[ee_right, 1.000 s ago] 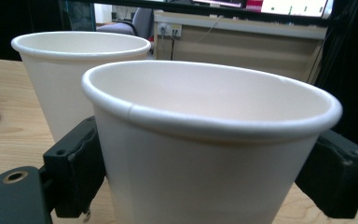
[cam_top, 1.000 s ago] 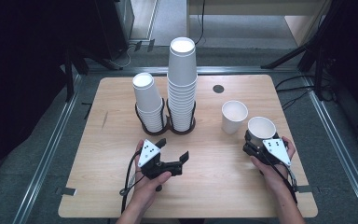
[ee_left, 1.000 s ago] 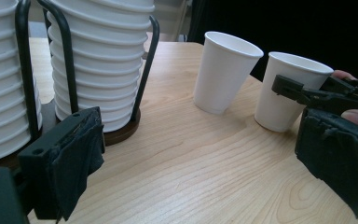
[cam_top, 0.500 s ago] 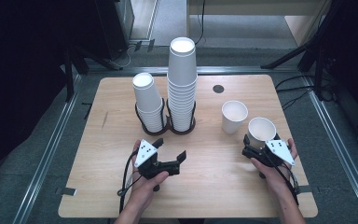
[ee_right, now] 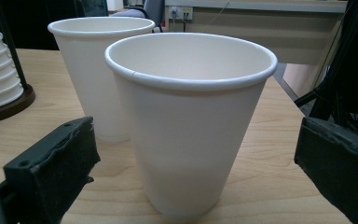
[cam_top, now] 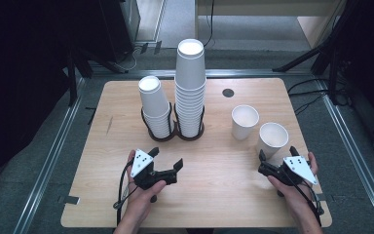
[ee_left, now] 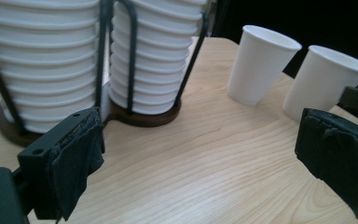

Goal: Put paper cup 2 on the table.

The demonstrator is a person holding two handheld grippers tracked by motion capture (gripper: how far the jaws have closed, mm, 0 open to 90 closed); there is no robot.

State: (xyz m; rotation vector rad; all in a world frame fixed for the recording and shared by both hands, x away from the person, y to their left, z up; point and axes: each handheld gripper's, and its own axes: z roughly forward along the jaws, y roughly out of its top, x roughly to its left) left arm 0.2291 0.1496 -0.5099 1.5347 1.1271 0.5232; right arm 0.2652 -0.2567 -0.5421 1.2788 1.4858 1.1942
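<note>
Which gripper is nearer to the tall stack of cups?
Left. The left gripper sits just in front of the tall stack; the right gripper is off beside the loose cups.

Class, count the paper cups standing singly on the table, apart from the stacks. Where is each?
2. The far cup stands right of the stacks; the near cup stands before the open right gripper.

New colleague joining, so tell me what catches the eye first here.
Two tall stacks of white paper cups rise from a dark wire holder at the table's middle rear. Right of them stand two single cups; the nearer cup sits just ahead of the open right gripper.
</note>
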